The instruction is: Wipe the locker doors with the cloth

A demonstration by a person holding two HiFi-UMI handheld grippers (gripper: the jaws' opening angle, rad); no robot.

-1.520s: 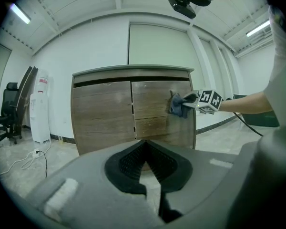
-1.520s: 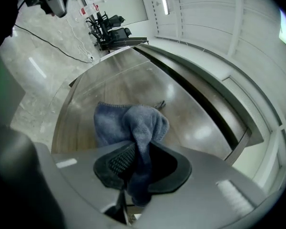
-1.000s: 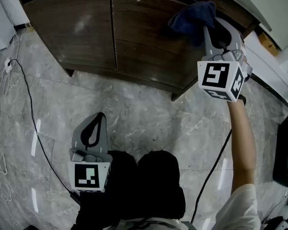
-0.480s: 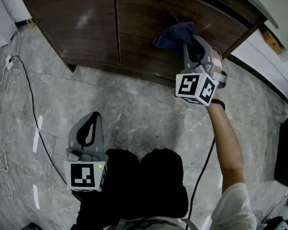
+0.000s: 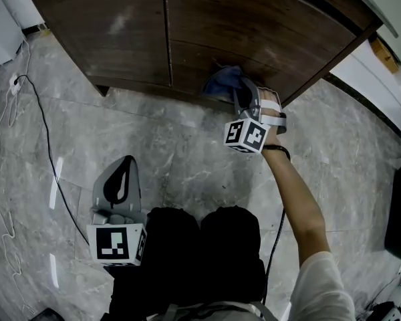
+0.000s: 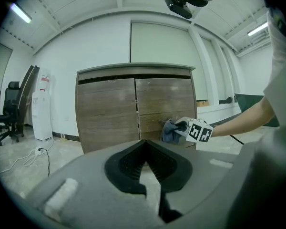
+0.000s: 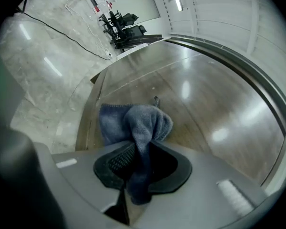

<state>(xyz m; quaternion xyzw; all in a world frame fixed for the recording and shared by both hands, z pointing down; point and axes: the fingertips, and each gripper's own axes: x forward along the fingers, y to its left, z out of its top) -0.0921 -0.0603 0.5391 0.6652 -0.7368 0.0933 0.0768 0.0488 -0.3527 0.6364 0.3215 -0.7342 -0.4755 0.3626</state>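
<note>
Grey marble floor point(image 5: 187, 152) runs from your dark-clad legs point(image 5: 207, 246) up to the foot of the furniture.

Count:
- One dark wood locker point(image 5: 307, 19), with two doors: left door point(image 5: 113, 25) and right door point(image 5: 254, 32), which meet at a vertical seam. The right door is also crossed by a horizontal line.
- One blue cloth point(image 5: 222, 82).
- Two grippers, one in each of your hands.
- Three cables: a black cable point(image 5: 47, 159) and a white cable point(image 5: 0, 179) on the floor at your left, and another black cable point(image 5: 275, 246) hanging below your right arm.
- One white water dispenser point(image 6: 42, 109) and some office chairs point(image 6: 9, 111), both well left of the locker.

Edges and room: the cloth lies against the right door, low down, below the horizontal line and just above the door's bottom edge. It is right of the vertical seam. Open floor separates the locker from your legs.

Pose: your right arm point(image 5: 301, 199) reaches forward at full stretch, forearm bare. The right gripper point(image 5: 244, 93) has its jaws clamped on a bunched fold of the cloth, whose free part spreads on the wood. Your left gripper point(image 5: 130, 162) hangs low beside your left leg, well apart from the locker. It points towards the locker, with jaws closed together and nothing between them.
</note>
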